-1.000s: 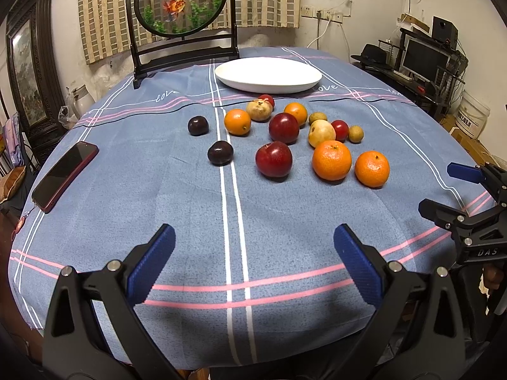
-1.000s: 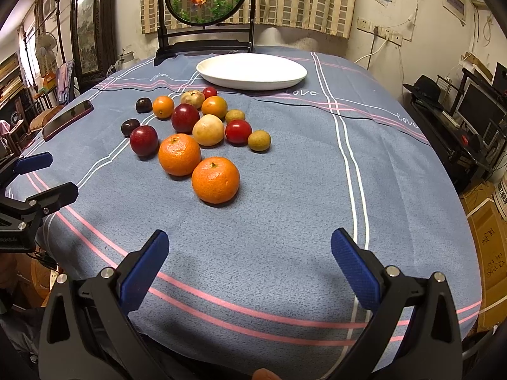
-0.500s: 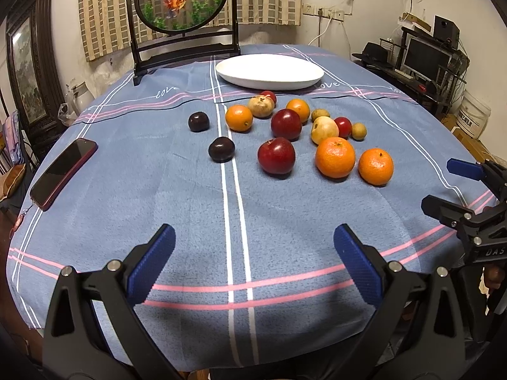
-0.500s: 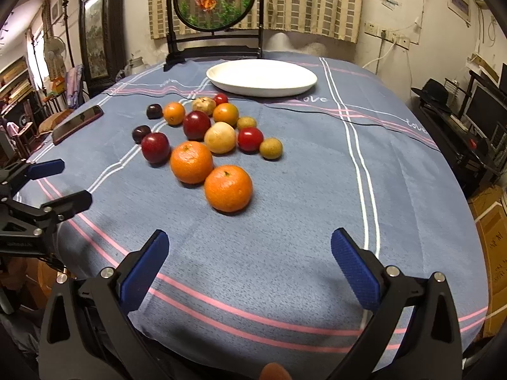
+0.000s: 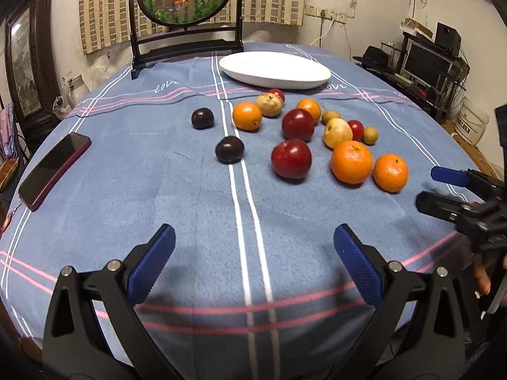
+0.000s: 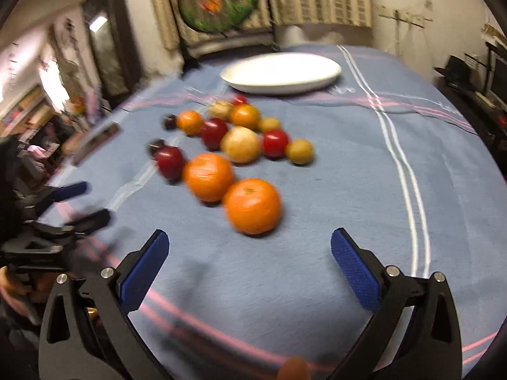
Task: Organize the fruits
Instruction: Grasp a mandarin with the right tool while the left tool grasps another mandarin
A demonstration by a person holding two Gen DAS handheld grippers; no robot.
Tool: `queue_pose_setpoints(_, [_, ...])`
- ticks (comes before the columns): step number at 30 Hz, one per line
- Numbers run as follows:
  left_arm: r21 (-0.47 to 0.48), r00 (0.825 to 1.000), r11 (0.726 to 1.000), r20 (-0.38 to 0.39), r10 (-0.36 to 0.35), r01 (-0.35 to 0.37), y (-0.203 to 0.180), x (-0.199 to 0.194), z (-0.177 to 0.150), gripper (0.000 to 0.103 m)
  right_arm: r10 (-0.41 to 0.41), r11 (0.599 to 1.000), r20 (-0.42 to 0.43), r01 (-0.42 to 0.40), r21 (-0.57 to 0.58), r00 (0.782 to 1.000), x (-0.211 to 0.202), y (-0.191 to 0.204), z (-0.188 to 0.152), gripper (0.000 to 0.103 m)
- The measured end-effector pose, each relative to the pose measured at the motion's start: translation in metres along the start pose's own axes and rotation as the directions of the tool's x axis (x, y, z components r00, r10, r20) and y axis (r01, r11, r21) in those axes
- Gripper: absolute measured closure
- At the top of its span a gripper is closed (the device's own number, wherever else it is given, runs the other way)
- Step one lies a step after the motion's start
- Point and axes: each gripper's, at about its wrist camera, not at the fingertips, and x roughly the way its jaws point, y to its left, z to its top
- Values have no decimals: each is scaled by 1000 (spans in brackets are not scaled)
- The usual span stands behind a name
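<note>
Oranges (image 5: 351, 162), red apples (image 5: 291, 158) and dark plums (image 5: 229, 149) lie loose in a cluster on the blue tablecloth (image 5: 177, 196), just short of the white plate (image 5: 274, 70), while the left gripper (image 5: 253, 262) and right gripper (image 6: 250, 267) hover wide open and empty, a phone (image 5: 54, 166) lying off left.

Checked curtains (image 5: 104, 3) on the back wall; a monitor (image 5: 426, 63), perhaps, on dark shelving.

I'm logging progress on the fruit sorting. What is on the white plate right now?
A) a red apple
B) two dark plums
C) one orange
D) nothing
D: the white plate shows only bare white surface, while every fruit, like the nearest orange, sits on the tablecloth.
</note>
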Motion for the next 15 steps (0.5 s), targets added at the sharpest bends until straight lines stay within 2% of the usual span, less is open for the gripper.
queue_pose_setpoints(3, [2, 1000, 1000, -13, -19, 19, 6, 7, 5, 2, 35, 999, -71, -35, 3, 997, 15, -6, 11, 1])
queue_pose_setpoints(5, [-1, 999, 1000, -25, -24, 24, 11, 11, 10, 2, 9, 999, -76, -12, -38, 997, 20, -2, 17, 3])
queue_pose_setpoints(9, [-3, 998, 998, -23, -65, 65, 15, 19, 18, 2, -56, 990, -70, 46, -134, 996, 26, 6, 24, 20])
queue_pose_setpoints(12, [22, 995, 995, -26, -94, 95, 10, 24, 22, 2, -56, 985, -106, 38, -169, 993, 35, 8, 27, 27])
queue_pose_setpoints(15, [59, 991, 990, -35, -126, 128, 1, 30, 24, 2, -44, 980, -126, 19, -198, 991, 43, 9, 27, 41])
